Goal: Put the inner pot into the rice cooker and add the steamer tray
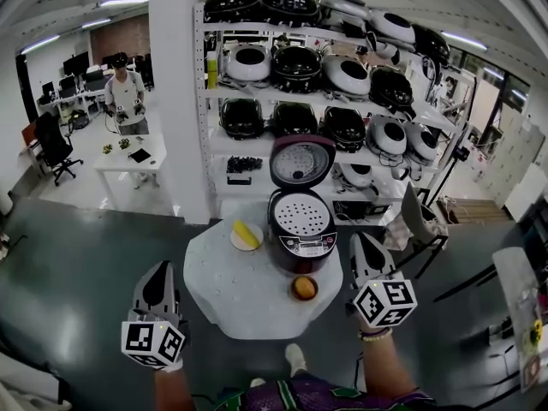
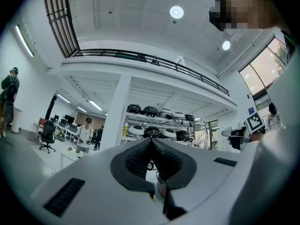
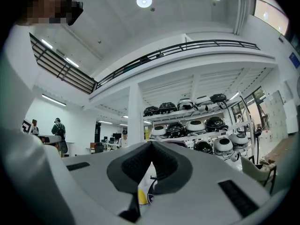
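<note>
Left gripper (image 1: 159, 269): jaws together, pads meeting, nothing between them (confirmed in the left gripper view (image 2: 151, 142)). It hangs off the near-left edge of the round white table (image 1: 224, 291), apart from everything on it.

Right gripper (image 1: 360, 241): jaws likewise closed on nothing, as the right gripper view shows (image 3: 151, 145). It sits just beside the table's right edge, level with the cooker body.

Rice cooker (image 1: 301, 248): stands at the far-right part of the table. Its lid (image 1: 301, 161) is raised upright behind the opening. The white perforated steamer tray (image 1: 300, 215) sits flat in the mouth. The inner pot is not visible; presumably it is underneath the tray.

Key relation: the cooker lies ahead and just to the left of the right gripper, and ahead and well to the right of the left gripper. The right hand is clearly nearer. The tray is round, so it has no long axis to align with. Access is from above, with the lid hinge on the far side.

Other items: a plate (image 1: 234, 241) with a yellow object (image 1: 247, 232) is just left of the cooker. A small bowl (image 1: 303, 288) sits near its front.

Judgement: the task looks complete or nearly so. If anything remains, it is lowering the lid, a job for the right gripper.
</note>
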A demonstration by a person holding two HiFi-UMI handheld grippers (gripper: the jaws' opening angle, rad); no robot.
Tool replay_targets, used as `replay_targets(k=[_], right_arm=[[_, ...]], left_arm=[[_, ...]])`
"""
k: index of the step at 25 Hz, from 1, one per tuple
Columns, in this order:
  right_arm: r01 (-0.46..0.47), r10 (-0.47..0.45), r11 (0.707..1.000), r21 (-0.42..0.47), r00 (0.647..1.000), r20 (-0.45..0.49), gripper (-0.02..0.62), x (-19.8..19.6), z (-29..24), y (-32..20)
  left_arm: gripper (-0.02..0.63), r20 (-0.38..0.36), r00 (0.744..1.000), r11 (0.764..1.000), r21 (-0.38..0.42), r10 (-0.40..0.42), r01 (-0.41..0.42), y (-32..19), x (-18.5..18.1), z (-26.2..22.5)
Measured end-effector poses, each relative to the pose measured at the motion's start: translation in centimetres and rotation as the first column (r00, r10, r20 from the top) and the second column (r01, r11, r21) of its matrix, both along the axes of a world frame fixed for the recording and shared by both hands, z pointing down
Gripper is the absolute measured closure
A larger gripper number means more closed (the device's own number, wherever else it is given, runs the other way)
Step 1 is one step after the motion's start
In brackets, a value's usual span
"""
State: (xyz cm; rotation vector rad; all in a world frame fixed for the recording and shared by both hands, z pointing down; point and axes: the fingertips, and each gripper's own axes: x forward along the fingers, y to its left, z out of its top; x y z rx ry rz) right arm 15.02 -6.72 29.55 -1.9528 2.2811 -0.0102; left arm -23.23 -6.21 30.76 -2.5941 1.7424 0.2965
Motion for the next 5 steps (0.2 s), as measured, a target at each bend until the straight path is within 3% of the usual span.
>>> replay_targets(k=[5], right_arm=[[-0.007,0.007,1.0,0.003,1.0,0.0,0.592,-0.38,0.02,0.38]], left_arm=[[0.584,0.016,1.0,1.0,-0.014,-0.003,0.004,0.16,-0.05,0.53]])
